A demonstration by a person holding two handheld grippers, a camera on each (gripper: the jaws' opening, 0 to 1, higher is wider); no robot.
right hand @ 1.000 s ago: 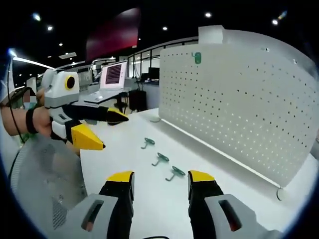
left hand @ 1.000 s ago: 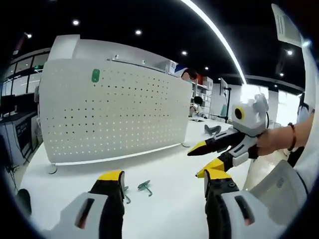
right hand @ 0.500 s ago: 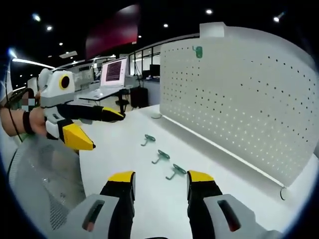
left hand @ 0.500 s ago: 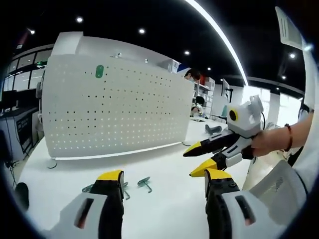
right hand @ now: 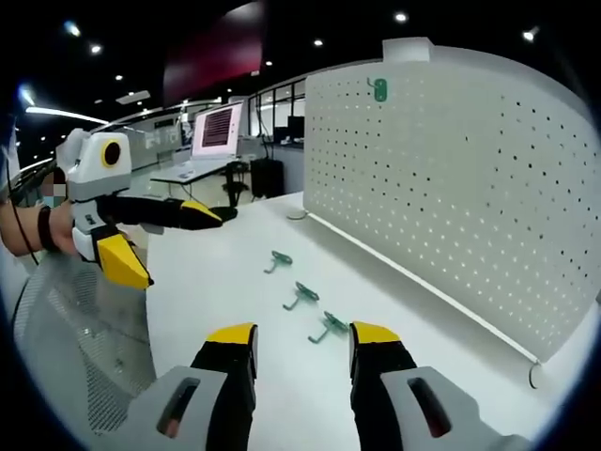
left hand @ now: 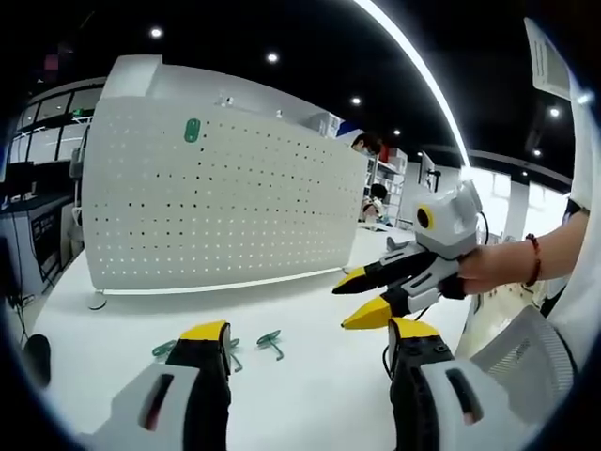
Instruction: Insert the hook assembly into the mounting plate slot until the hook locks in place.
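Pegboard mounting plate: white, perforated, upright at far edge of white table. One green hook already seated near a top corner; same hook shows in left gripper view.

Loose hooks, green, lying flat on table in a row roughly parallel to plate's foot, apart from it:
- near hook, just ahead of right gripper, closest to its jaws
- mid hook
- far hook
In left gripper view one hook sits between that gripper's jaws in the pic, others half hidden by the left jaw.

Right gripper: jaws spread, nothing held; hovers above table, pointing along the hook row, plate on its right side.

Left gripper: jaws spread, empty; held off table, plate straight ahead.

Key relation (judgement): right gripper nearer to near hook; hook's long axis lies slightly across the jaw line, so small wrist roll likely needed before pinch. No hook yet picked; insertion not begun.
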